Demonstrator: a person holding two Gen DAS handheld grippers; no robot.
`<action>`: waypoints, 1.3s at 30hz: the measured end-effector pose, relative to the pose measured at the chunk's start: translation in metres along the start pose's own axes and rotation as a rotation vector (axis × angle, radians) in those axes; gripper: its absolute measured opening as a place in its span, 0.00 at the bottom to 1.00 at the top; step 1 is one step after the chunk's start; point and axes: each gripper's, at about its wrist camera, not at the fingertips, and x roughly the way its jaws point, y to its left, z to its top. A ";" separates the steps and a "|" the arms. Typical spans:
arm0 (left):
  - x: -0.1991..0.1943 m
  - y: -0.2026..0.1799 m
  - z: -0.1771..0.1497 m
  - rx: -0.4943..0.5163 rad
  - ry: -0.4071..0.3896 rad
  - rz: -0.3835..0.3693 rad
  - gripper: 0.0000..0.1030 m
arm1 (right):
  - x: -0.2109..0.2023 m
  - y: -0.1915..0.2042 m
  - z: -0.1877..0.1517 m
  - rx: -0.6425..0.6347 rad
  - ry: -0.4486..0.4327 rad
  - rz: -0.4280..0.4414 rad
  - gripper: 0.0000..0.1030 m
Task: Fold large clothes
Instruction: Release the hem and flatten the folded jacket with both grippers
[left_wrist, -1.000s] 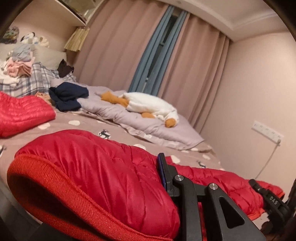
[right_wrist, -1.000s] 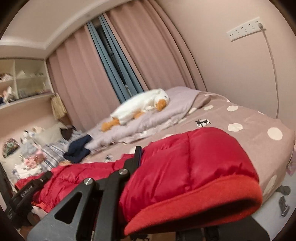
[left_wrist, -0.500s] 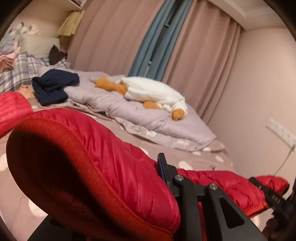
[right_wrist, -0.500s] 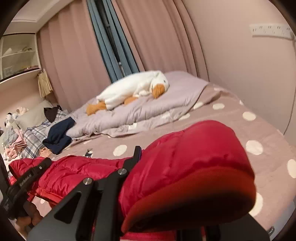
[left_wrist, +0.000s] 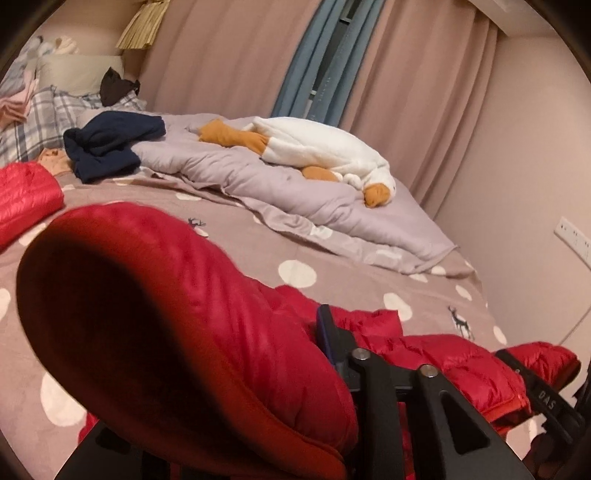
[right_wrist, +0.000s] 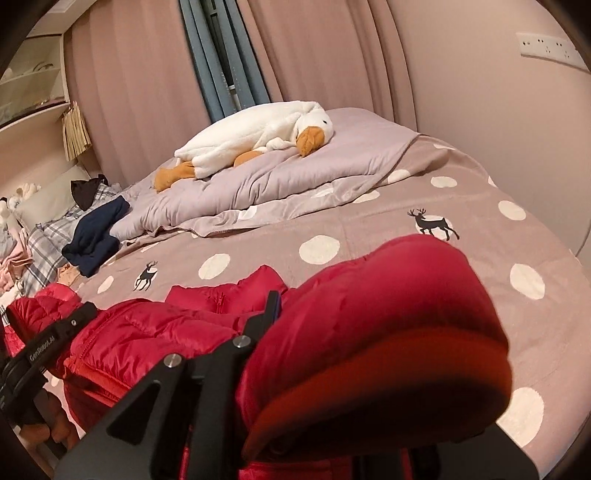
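Observation:
A red quilted down jacket (left_wrist: 229, 314) with an orange-red lining is held over the polka-dot bed. My left gripper (left_wrist: 325, 339) is shut on one end of its hem, which bulges over the jaws at left. My right gripper (right_wrist: 273, 306) is shut on the other end (right_wrist: 388, 314), which bulges at right. The stretch of jacket between them sags onto the bedspread (right_wrist: 147, 332). Each view shows the other gripper at its edge: the right gripper (left_wrist: 546, 395) in the left wrist view, the left gripper (right_wrist: 40, 350) in the right wrist view.
A brown bedspread (right_wrist: 369, 221) with white dots and deer covers the bed. A lilac quilt (left_wrist: 258, 177) with a white goose plush (left_wrist: 325, 147) lies at the back. Navy clothing (left_wrist: 107, 144), plaid bedding and another red garment (left_wrist: 26, 192) lie at left. Wall with sockets (left_wrist: 572, 236) at right.
Both grippers have moved forward over the bed and dipped, still holding the jacket. The middle of the jacket now rests further onto the bedspread.

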 end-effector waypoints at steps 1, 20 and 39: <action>-0.001 -0.001 -0.001 0.003 0.003 -0.002 0.34 | 0.000 0.001 0.000 -0.002 0.003 0.001 0.18; 0.001 0.009 0.006 -0.040 0.022 -0.006 0.71 | 0.000 0.017 -0.003 0.006 -0.007 0.018 0.55; -0.062 0.005 0.014 -0.017 -0.244 0.051 0.96 | -0.047 0.007 0.001 0.035 -0.154 0.024 0.95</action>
